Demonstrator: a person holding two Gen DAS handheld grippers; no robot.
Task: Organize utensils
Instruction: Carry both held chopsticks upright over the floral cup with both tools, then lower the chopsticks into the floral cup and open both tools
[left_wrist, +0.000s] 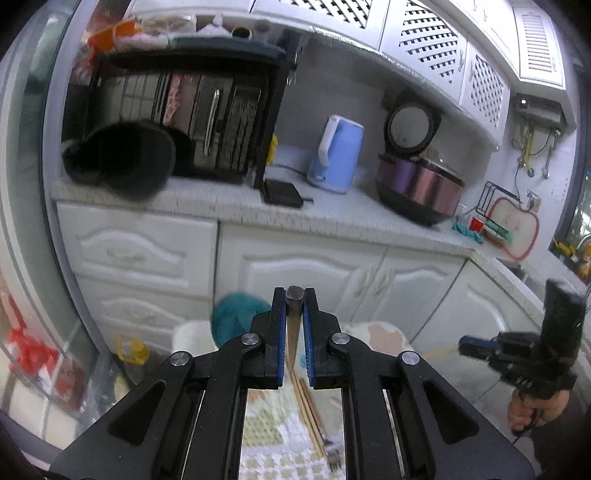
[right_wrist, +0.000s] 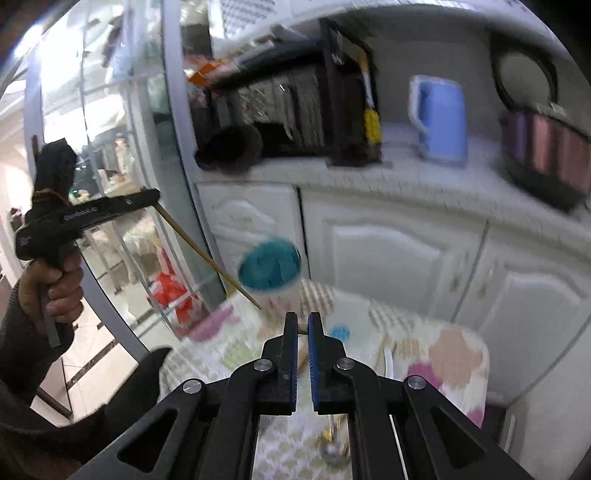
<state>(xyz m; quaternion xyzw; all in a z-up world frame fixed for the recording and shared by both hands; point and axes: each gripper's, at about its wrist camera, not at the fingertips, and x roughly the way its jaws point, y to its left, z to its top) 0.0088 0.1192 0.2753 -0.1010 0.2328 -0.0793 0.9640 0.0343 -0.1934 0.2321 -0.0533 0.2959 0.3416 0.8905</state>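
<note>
My left gripper (left_wrist: 294, 301) is shut on a wooden chopstick (left_wrist: 293, 332) that I see almost end-on. In the right wrist view that chopstick (right_wrist: 207, 256) slants down from the left gripper (right_wrist: 157, 195) toward a white holder with a teal inside (right_wrist: 271, 264). The holder (left_wrist: 236, 317) stands at the far end of a table with a floral cloth (right_wrist: 454, 354). My right gripper (right_wrist: 302, 328) is shut on a thin stick end; the left wrist view shows it (left_wrist: 463, 345) holding a pale chopstick (left_wrist: 439, 352). More chopsticks (left_wrist: 308, 402) and a fork (left_wrist: 334, 458) lie on the cloth.
White cabinets and a speckled counter (left_wrist: 221, 206) stand behind the table, carrying a black rack (left_wrist: 207, 122), a blue kettle (left_wrist: 338, 155) and a purple rice cooker (left_wrist: 417, 181). A glass door (right_wrist: 110, 184) is on the left. A spoon (right_wrist: 332, 450) lies under the right gripper.
</note>
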